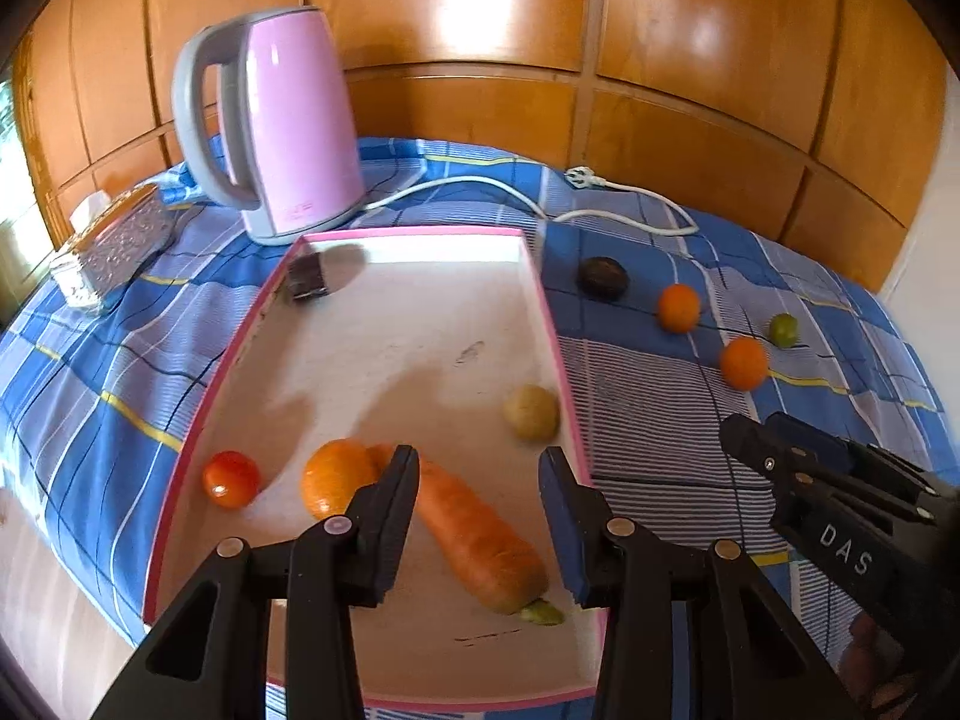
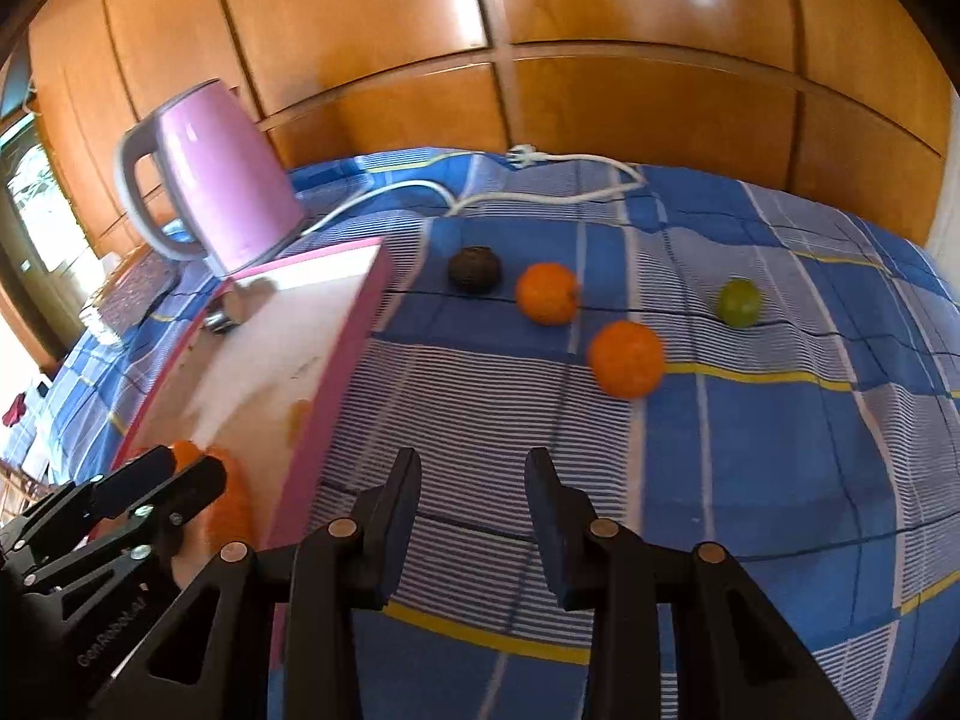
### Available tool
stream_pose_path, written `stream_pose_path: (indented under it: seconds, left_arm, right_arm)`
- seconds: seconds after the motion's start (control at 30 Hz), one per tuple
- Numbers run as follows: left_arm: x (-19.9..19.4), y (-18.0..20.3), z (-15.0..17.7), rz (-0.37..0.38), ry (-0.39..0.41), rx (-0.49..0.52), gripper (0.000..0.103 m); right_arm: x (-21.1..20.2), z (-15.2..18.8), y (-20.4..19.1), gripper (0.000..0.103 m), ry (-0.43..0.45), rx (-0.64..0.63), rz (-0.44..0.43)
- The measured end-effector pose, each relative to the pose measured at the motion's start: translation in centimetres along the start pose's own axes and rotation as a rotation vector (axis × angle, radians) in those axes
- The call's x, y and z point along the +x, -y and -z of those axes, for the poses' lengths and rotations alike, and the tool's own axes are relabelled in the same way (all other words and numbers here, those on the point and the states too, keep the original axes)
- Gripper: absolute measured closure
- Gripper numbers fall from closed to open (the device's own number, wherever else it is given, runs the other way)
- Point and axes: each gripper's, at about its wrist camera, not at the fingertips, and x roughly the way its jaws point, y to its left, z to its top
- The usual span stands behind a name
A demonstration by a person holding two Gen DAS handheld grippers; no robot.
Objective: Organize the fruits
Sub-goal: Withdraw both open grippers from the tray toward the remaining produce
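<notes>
While both sets of tongs hang empty with their jaws parted, the left tongs (image 1: 480, 468) hover over the near end of the pink-rimmed tray (image 1: 549, 300), above the carrot (image 1: 474, 534). Inside that tray also lie an orange (image 1: 336, 477) touching the carrot's tip, a tomato (image 1: 231, 478) near the left wall and a pale yellow fruit (image 1: 531, 412) against the right wall. Right of the tray, on the blue checked cloth (image 2: 750, 480), the right tongs (image 2: 474, 468) hover; beyond them sit a dark fruit (image 2: 474, 267), two oranges (image 2: 547, 293) (image 2: 626, 358) and a green fruit (image 2: 739, 301). Behind the tray stands a pink kettle (image 1: 294, 120).
</notes>
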Motion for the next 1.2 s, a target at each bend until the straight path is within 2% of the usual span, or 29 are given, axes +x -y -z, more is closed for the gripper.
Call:
stream_pose_path:
  seconds: [0.2, 0.53, 0.8, 1.2]
  left_arm:
    - [0.2, 1.6, -0.4, 0.026, 0.001, 0.029, 0.061]
    - [1.6, 4.3, -0.4, 0.065, -0.04, 0.066, 0.061]
    - [2.6, 5.2, -0.7, 0.077, -0.062, 0.08, 0.061]
    - [4.1, 6.7, -2.9, 0.097, -0.066, 0.083, 0.061]
  right_arm:
    - [0.0, 0.1, 3.6, 0.067, -0.007, 0.072, 0.054]
    - [0.0, 0.6, 7.8, 0.067, -0.019, 0.153, 0.113]
    - [0.7, 1.0, 8.7, 0.067, -0.038, 0.169, 0.119]
    - [1.2, 0.3, 10.5, 0.067, -0.04, 0.185, 0.143]
